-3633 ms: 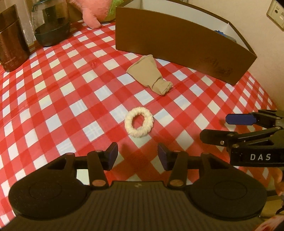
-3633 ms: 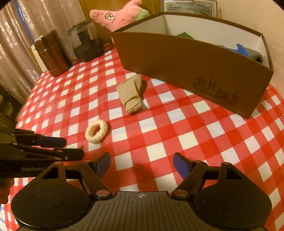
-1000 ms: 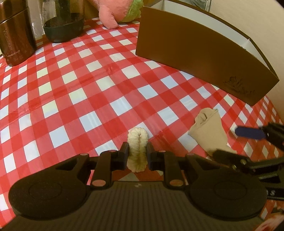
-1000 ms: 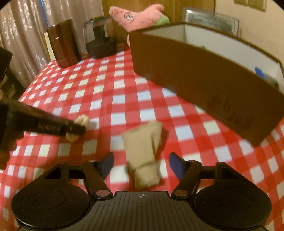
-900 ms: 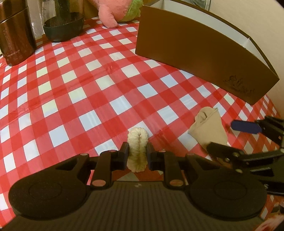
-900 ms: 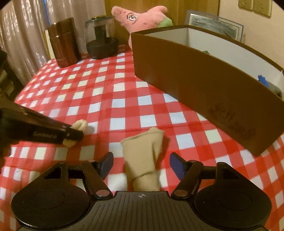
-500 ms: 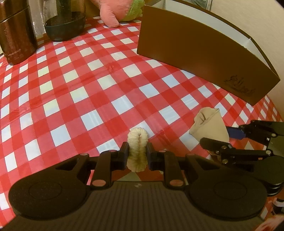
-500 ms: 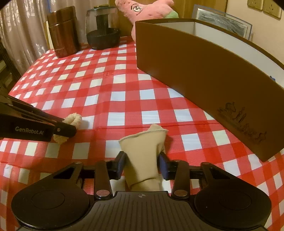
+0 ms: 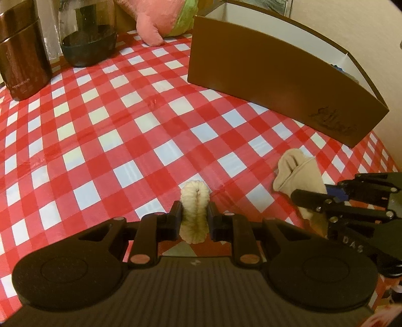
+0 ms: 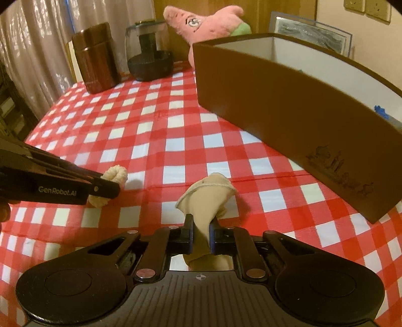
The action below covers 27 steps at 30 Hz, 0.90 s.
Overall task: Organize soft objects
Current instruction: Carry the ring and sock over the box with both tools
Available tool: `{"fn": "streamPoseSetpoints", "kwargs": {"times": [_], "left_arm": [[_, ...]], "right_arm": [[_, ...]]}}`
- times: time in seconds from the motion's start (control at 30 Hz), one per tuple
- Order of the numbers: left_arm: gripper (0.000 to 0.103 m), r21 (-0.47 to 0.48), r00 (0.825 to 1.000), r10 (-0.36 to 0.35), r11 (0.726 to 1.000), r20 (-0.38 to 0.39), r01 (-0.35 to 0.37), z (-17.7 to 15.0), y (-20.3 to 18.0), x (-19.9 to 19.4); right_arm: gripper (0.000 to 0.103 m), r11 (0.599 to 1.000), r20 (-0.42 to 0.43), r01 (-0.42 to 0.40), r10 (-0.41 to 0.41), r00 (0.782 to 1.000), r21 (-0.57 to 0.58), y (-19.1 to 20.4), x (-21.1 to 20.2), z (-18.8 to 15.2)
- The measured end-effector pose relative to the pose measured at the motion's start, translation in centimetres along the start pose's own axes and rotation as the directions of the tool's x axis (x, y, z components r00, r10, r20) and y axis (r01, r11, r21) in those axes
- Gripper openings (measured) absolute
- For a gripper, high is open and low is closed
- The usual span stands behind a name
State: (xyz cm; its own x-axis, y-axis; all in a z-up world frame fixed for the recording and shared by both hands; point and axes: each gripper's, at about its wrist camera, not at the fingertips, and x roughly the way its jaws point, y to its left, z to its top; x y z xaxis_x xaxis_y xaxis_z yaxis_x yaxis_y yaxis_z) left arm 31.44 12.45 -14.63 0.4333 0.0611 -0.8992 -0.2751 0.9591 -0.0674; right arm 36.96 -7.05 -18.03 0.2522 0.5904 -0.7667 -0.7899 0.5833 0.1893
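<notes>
now the left gripper (image 9: 194,219) squeezes the scrunchie (image 9: 194,211); right gripper (image 10: 201,232) jaws are closing, pinching the beige sock (image 10: 204,198).

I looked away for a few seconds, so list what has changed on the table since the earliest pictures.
The left hand-held gripper, open before, came down and shut on the cream scrunchie, squeezing the ring flat. The right hand-held gripper moved over to the beige sock, and its jaws are closing with the sock pinched between them. The brown box, jars and pink plush toy stayed put.
</notes>
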Motion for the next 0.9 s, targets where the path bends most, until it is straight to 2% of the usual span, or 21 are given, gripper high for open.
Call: {"fn": "streamPoseSetpoints", "kwargs": {"times": [0.53, 0.9], "left_arm": [[0.019, 0.035, 0.997, -0.041, 0.999, 0.065, 0.039, 1.2, -2.3, -4.4], [0.019, 0.105, 0.983, -0.106, 0.990, 0.151, 0.091, 4.3, -5.4, -6.9]], "right_arm": [[0.012, 0.999, 0.104, -0.017, 0.012, 0.995, 0.048, -0.6, -6.2, 1.1], [0.012, 0.995, 0.185, -0.005, -0.014, 0.983, 0.098, -3.1, -10.3, 3.0]]}}
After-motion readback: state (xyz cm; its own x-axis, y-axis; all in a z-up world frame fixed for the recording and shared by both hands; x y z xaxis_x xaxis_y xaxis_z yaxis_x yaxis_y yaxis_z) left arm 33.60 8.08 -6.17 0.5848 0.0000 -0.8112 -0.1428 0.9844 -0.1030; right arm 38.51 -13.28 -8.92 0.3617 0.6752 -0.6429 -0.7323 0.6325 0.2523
